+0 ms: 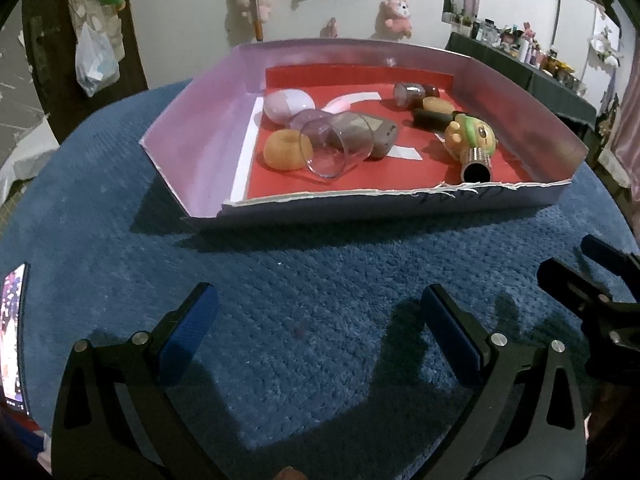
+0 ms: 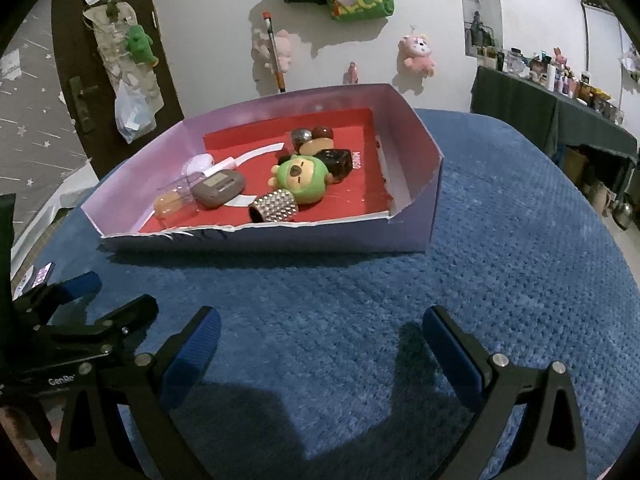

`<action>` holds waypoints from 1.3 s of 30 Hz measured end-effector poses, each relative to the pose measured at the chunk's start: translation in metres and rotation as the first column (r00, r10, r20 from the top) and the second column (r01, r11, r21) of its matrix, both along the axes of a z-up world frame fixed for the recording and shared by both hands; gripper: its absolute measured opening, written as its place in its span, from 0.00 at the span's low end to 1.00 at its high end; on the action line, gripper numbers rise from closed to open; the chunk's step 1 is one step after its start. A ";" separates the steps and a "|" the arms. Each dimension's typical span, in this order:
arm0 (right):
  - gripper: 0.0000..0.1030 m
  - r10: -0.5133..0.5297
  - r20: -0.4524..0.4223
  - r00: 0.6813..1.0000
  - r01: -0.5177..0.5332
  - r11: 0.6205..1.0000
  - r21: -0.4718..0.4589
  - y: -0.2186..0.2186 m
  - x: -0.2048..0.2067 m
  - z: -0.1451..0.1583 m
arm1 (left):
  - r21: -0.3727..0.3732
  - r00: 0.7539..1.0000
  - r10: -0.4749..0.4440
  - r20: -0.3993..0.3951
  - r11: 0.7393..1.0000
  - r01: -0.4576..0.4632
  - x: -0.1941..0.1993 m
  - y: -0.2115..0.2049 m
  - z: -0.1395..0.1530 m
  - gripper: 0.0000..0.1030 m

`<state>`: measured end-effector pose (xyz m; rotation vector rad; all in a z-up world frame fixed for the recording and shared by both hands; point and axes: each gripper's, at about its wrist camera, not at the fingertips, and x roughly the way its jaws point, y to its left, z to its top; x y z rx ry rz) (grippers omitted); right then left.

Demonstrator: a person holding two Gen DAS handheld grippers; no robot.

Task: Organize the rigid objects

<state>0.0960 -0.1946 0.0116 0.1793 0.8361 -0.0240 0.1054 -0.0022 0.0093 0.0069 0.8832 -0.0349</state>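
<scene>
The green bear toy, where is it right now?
The green bear toy lies inside the purple box, toward the box's right side in both views, between the studded silver tube at the torn front edge and the dark brown cube behind it.

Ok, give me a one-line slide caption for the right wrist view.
Open right tongs hover over the blue mat, facing a torn lilac box of small objects, green bear figure in the middle.

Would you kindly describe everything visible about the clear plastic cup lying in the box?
The clear plastic cup is see-through with a faint purple tint, empty and undamaged as far as shown. It lies on its side on the red floor of the box, its open mouth toward the torn front edge. It rests against the orange ring-shaped piece and overlaps the grey case.
</scene>
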 end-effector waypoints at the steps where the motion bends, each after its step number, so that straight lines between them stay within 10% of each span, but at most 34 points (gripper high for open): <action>1: 1.00 -0.001 -0.004 1.000 0.001 1.000 0.000 0.000 0.001 -0.001 | -0.005 1.000 -0.001 -0.012 1.000 0.001 0.002 0.001 -0.001 1.00; 39: 1.00 -0.015 -0.015 1.000 0.016 1.000 0.015 -0.002 0.002 -0.004 | 0.000 1.000 -0.002 -0.022 1.000 0.002 0.002 -0.002 -0.003 1.00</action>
